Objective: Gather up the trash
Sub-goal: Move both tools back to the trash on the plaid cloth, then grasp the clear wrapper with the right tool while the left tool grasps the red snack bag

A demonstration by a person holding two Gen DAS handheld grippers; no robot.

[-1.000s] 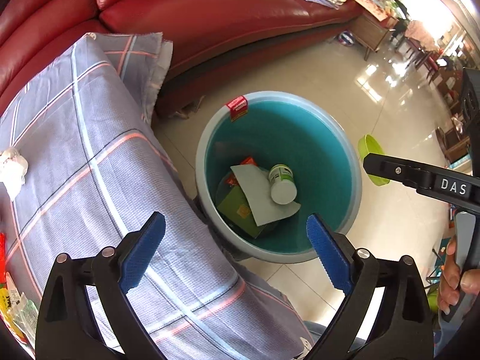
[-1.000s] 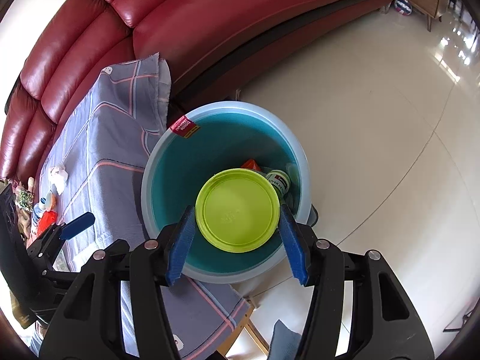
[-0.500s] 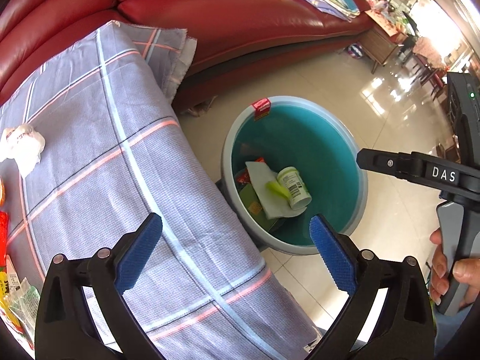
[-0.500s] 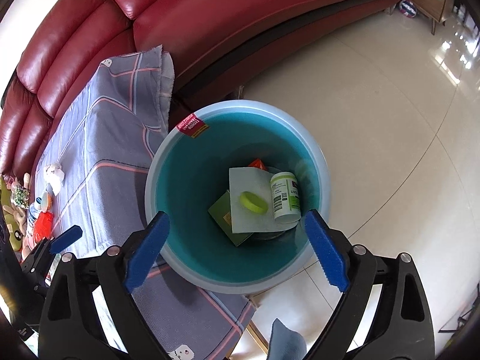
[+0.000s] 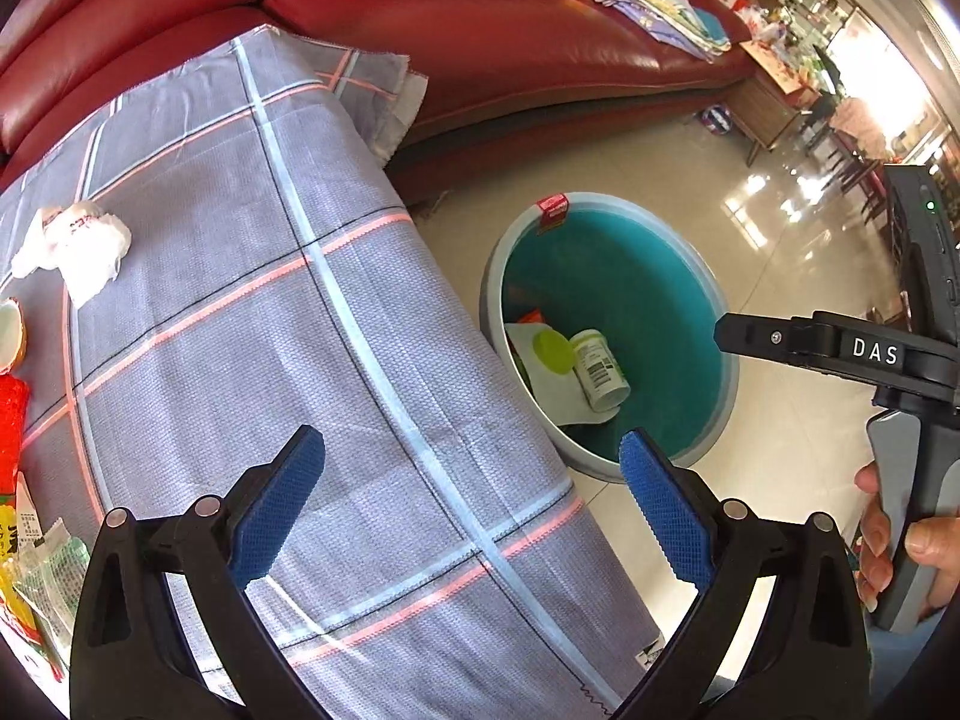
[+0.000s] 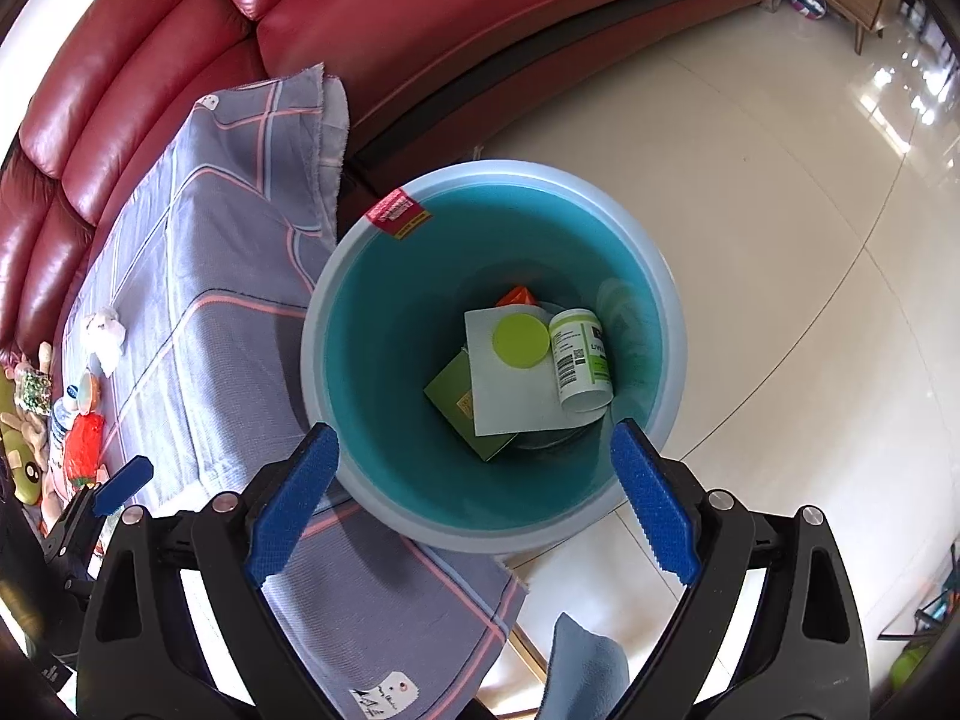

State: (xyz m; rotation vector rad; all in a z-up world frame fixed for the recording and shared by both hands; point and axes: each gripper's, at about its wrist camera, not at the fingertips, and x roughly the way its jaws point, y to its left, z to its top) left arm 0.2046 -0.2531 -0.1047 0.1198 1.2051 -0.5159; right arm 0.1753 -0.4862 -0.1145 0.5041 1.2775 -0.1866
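A teal bin (image 6: pixel 654 312) stands on the floor beside the table; it also shows in the left wrist view (image 5: pixel 708 294). Inside lie a lime-green lid (image 6: pixel 521 341), a white bottle (image 6: pixel 581 360), white paper (image 6: pixel 510 390) and a green box (image 6: pixel 456 399). My right gripper (image 6: pixel 474 501) hangs open and empty above the bin's near rim. My left gripper (image 5: pixel 471 507) is open and empty over the table's checked cloth (image 5: pixel 240 300). A crumpled white tissue (image 5: pixel 75 246) lies at the cloth's far left; it also shows in the right wrist view (image 6: pixel 105 330).
A red leather sofa (image 5: pixel 480 48) runs behind the table and bin. Wrappers and a red packet (image 5: pixel 12 426) lie at the table's left edge. Small toys and packets (image 6: pixel 78 420) crowd the table's far end. Tiled floor (image 6: pixel 780 180) lies right of the bin.
My right gripper opened and dropped the lime-green lid into the bin, where it now lies on the white paper. My left gripper swung left from over the bin to over the table.
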